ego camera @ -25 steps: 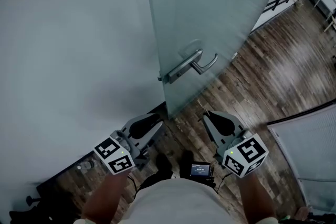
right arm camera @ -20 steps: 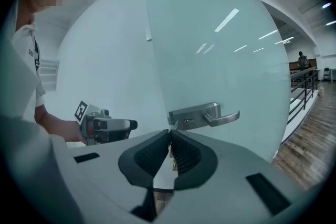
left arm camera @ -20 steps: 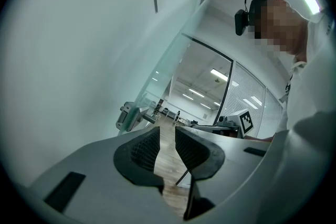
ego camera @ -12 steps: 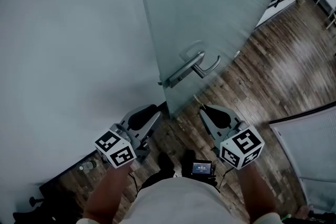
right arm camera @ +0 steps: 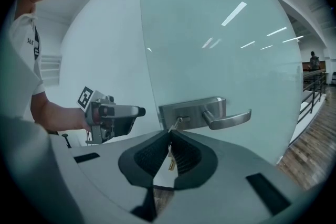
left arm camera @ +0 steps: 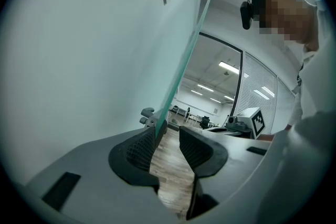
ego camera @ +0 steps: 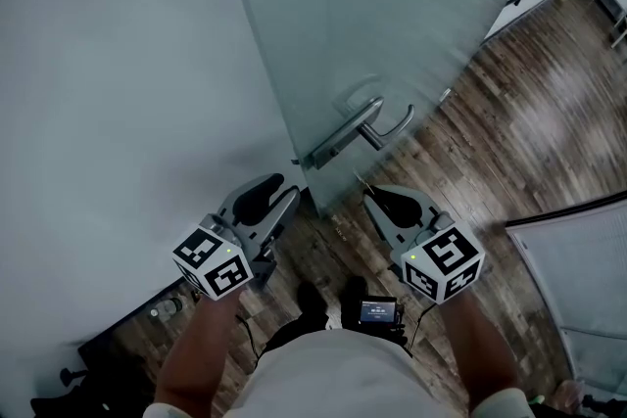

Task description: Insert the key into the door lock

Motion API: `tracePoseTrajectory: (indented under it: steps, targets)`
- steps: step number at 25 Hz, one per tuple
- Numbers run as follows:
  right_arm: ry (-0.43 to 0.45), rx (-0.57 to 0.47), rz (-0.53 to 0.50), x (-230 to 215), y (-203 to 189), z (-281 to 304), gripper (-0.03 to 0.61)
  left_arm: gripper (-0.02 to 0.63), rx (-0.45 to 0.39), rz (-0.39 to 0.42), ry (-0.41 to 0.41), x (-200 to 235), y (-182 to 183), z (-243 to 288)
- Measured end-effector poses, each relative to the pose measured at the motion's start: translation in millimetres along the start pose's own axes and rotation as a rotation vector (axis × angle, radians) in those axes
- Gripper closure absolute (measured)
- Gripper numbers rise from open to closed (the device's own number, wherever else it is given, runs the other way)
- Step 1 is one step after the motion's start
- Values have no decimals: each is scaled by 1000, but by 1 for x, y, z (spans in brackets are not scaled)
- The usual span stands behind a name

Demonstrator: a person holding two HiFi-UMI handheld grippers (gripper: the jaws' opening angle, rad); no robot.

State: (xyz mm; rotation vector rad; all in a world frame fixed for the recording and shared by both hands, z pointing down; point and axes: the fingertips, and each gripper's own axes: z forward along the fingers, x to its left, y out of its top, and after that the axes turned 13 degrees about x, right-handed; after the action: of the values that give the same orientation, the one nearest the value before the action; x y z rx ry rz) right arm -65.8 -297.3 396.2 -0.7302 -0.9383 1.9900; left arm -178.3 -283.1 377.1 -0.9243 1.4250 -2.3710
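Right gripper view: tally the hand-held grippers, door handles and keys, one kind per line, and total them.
hand-held grippers: 2 (left hand-held gripper, right hand-held gripper)
door handle: 1
key: 1, pinched in the right hand-held gripper
total: 4

Left gripper (left arm camera: 168,132) opening, right gripper (right arm camera: 169,136) clamped
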Motion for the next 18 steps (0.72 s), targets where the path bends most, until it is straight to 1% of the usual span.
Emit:
tracePoseTrajectory:
  steps: [5, 11, 18]
  targets:
    - [4, 14, -39, -5, 6, 8, 557, 472, 2, 24, 16, 4, 13, 8]
    - [16, 28, -76, -8, 10, 18, 557, 472, -13, 35, 17, 7, 28, 17]
    - [30, 36, -113, -7, 12, 23, 557, 472, -9, 32, 15, 8, 33, 25]
